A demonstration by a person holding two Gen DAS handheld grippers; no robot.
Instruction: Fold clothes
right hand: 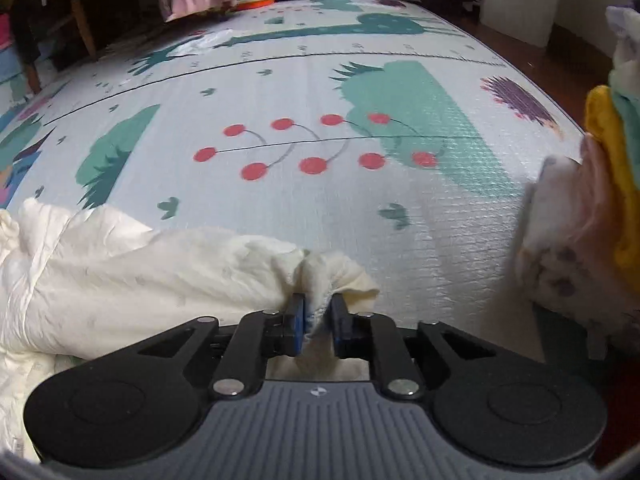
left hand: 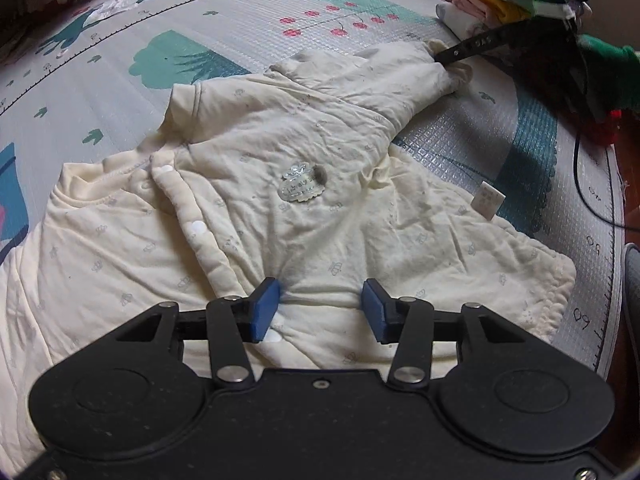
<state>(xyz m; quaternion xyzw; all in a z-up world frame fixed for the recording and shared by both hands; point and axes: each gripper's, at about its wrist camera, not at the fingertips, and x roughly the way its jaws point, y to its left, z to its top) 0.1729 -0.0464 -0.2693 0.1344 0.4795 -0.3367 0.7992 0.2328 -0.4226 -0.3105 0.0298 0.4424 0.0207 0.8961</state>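
Cream jacket (left hand: 280, 200) lies spread on the play mat (right hand: 320, 92). Right gripper (right hand: 318, 320) pinches just the cuff (right hand: 340, 272) (thin bite), so pulling could slip it; left gripper (left hand: 320, 308) hovers spread, holding nothing.

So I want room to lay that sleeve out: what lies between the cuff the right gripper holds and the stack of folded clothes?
Only bare play mat, per the right wrist view, from cuff to stack.
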